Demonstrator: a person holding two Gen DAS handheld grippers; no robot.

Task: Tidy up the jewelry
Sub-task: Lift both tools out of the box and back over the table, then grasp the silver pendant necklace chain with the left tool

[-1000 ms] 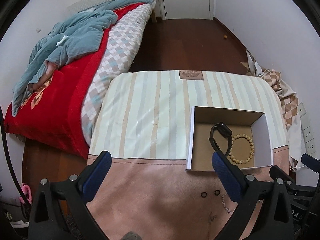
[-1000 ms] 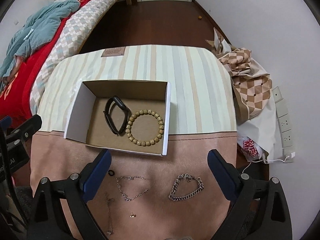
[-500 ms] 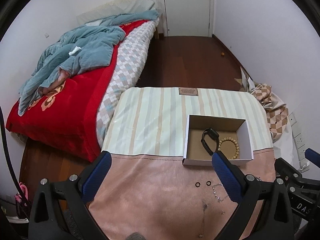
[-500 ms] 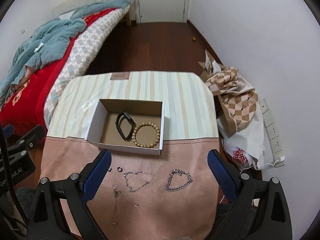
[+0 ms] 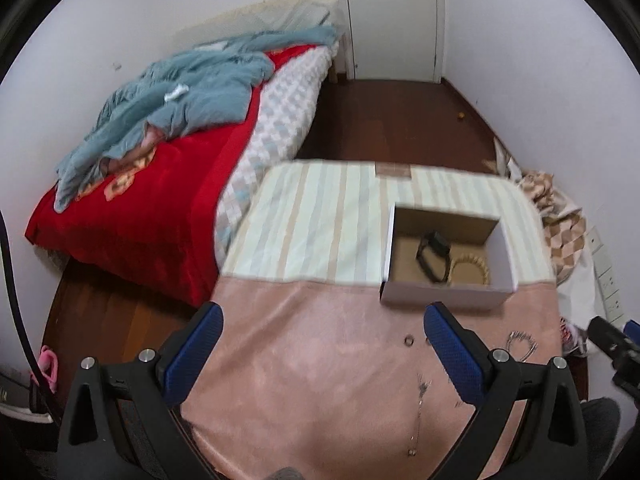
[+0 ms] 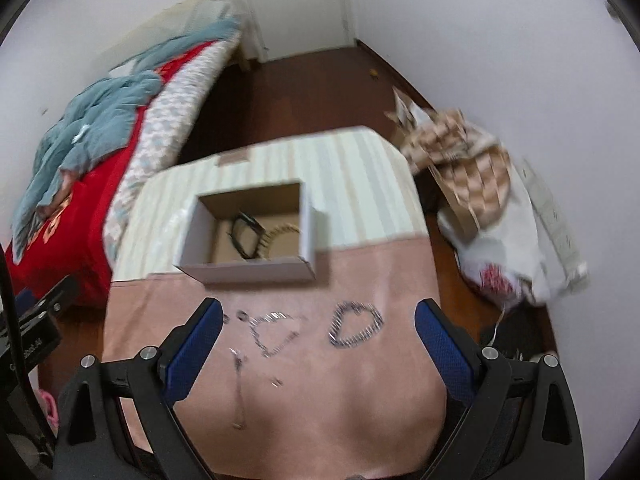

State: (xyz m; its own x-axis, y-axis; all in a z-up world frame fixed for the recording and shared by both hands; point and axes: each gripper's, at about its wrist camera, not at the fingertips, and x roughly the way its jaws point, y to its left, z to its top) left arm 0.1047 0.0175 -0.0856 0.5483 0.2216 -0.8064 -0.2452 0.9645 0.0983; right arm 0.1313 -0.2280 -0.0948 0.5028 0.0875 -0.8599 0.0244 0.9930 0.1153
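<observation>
An open cardboard box sits on the table and holds a black band and a wooden bead bracelet. On the pink cloth in front of it lie a thick silver chain bracelet, a thin chain, a small ring, a long pendant chain and a tiny stud. My left gripper and right gripper both hang open above the cloth, holding nothing.
A bed with a red cover and a teal blanket stands to the left. Checked bags lie on the floor to the right beside the wall sockets. A dark wood floor leads to a white door.
Both grippers have pulled back and up from the box, so it looks smaller and farther. The right view is now tilted and blurred. Both stay open.
</observation>
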